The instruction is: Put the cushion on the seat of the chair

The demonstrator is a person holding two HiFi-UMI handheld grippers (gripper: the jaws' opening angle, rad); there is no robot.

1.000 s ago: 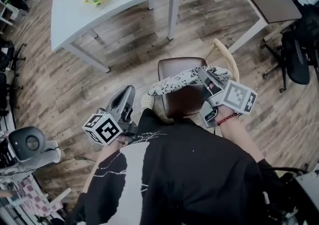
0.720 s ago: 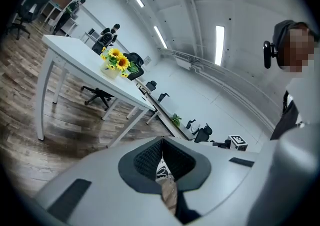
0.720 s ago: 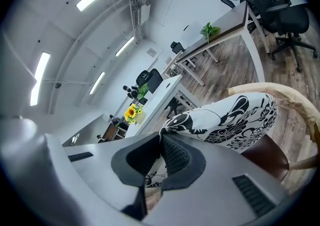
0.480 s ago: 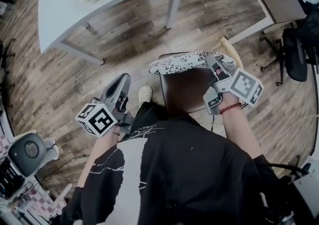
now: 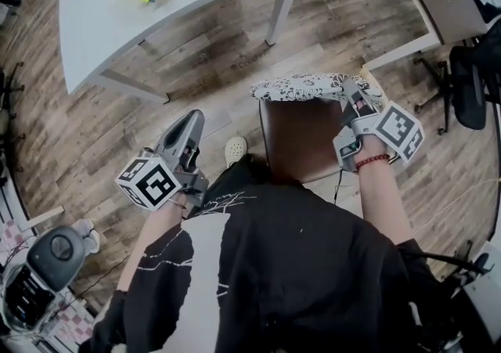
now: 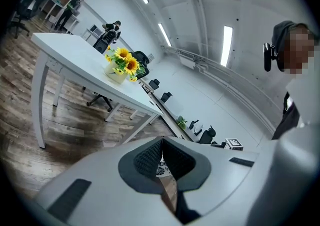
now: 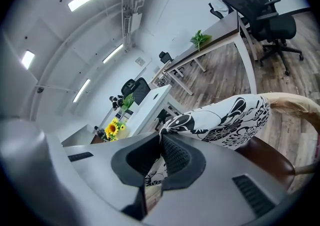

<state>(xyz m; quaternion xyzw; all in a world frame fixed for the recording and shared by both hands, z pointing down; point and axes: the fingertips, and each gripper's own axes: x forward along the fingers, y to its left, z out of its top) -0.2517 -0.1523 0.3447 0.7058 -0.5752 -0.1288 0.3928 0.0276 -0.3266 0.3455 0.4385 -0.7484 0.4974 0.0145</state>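
My right tongs (image 5: 350, 91) grip one end of the cushion (image 5: 309, 87), held over the chair (image 5: 301, 144) seat's far edge, long axis running left-right. My left tongs (image 5: 186, 123) are closed and empty.

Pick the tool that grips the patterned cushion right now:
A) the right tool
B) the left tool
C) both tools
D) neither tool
A: the right tool is clamped on the edge of the cushion, while the left tool is shut on nothing, off to the side over the floor.
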